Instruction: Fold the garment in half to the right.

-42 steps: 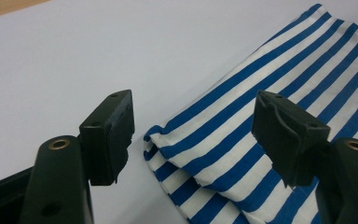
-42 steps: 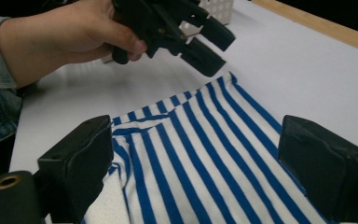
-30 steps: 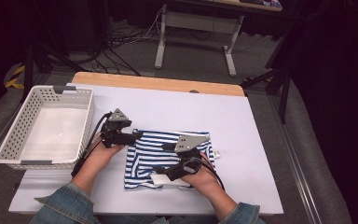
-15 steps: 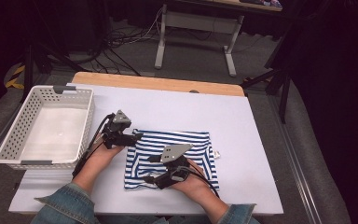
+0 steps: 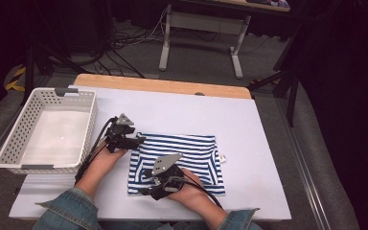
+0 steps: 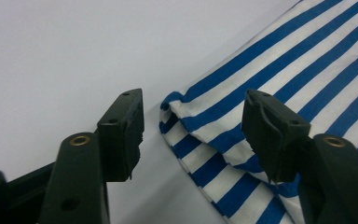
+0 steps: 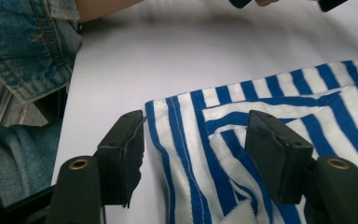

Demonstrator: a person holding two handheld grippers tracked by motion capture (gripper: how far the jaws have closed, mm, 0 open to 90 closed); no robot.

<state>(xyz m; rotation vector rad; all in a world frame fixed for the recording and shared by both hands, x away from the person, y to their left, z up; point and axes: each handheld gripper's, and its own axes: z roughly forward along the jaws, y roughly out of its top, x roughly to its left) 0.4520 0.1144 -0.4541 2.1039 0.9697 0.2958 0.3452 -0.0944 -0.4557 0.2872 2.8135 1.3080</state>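
Both hand-held grippers are working the left edge of the striped shirt (image 5: pixel 177 163), which is lying folded near the middle of the white counter (image 5: pixel 249 124). I'm keeping the left hand-held gripper (image 5: pixel 136 140) at the shirt's ten o'clock corner, jaws partly apart and just closing in, straddling the folded corner (image 6: pixel 177 105) without yet pinching it. I'm bringing the right hand-held gripper (image 5: pixel 143 184) to the seven o'clock corner, jaws likewise half spread and just narrowing, with the hemmed corner (image 7: pixel 168 121) sitting between them, pads not pressing.

Judging by the layered cloth, some folding is already done; gripping both corners and making the next fold, or a carry, is still ahead, I'd say.

Bare counter is stretching to twelve and three o'clock of the shirt, giving open room. At nine o'clock the white basket (image 5: pixel 88 124) is standing near, empty, close beside my left hand.
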